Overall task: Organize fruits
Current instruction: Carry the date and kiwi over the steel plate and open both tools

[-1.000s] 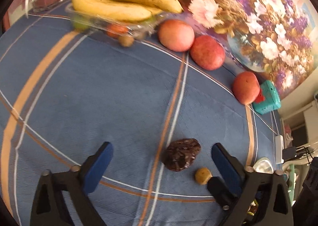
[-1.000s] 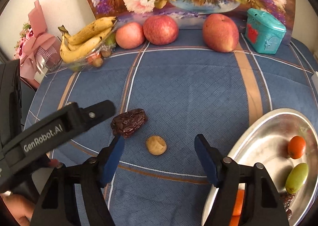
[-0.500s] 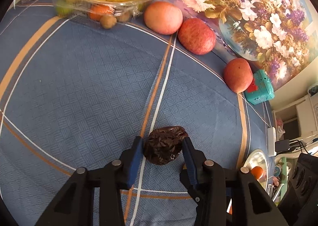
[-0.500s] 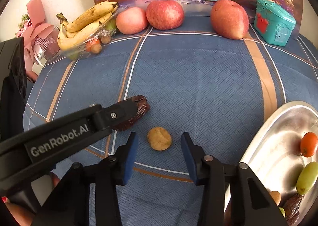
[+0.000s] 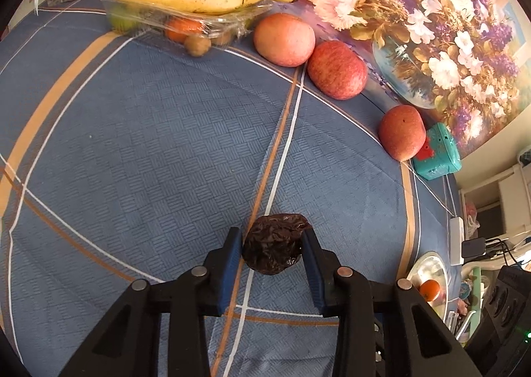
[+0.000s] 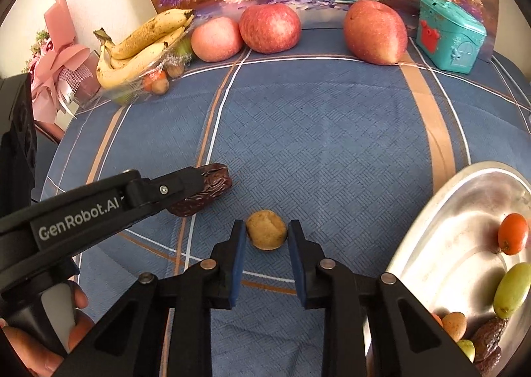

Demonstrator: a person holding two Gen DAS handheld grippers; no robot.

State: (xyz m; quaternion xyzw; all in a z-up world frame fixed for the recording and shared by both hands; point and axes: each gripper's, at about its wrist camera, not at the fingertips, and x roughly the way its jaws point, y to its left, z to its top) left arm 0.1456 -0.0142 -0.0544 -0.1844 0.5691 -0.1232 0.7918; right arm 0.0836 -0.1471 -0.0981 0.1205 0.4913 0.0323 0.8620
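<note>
Fingers of my left gripper (image 5: 270, 244) pinch the date (image 5: 273, 242), my right gripper (image 6: 266, 237) nearly grips the nut (image 6: 266, 233), and several fruits already sit in the tray (image 6: 441, 244) at three o'clock.

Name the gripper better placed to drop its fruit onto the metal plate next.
Right. The right gripper brackets the tan fruit beside the metal plate; the left gripper, clamping the date, sits farther away.

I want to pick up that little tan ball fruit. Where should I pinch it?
Pinch the tan fruit across its round middle, coming from the near side as the right gripper does. It is small and evenly round, so opposite sides suit; the pads already flank it.
</note>
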